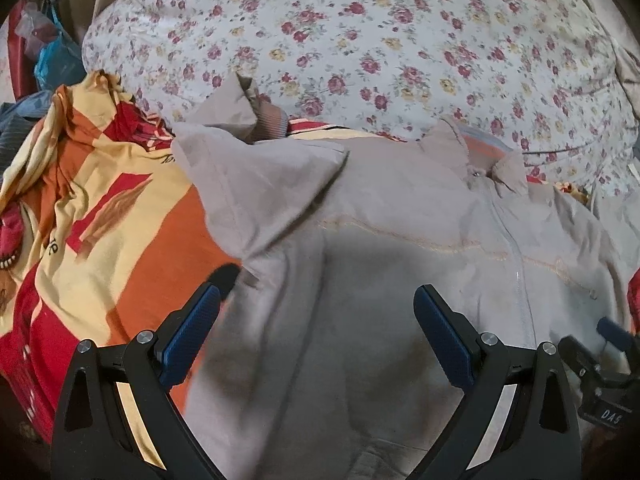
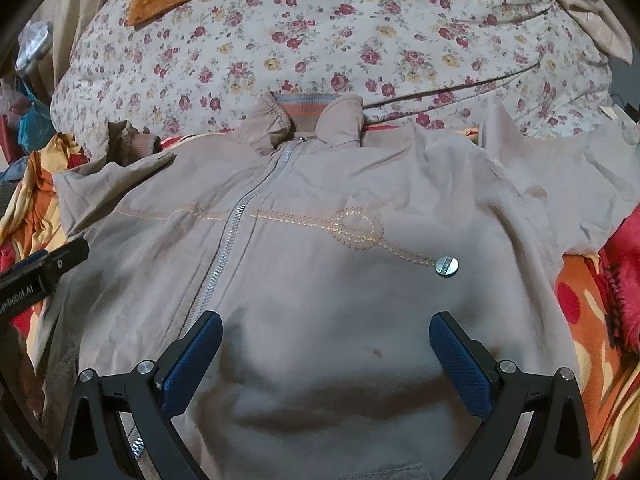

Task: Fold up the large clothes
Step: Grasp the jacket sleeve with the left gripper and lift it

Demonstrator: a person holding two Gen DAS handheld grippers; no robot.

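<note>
Jacket [image 2: 320,264] on blanket [image 1: 132,232] (floral quilt [image 2: 320,40] behind)

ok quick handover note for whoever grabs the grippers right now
Left gripper: open, empty, over the jacket's left half.
Right gripper: open, empty, over the jacket's front.
Beige jacket lies zipped, front up, collar away from you, on the orange patterned sheet.
Done: left sleeve looks folded in over the chest.
Left: right sleeve is spread out; fold it in, then fold the body.
</note>
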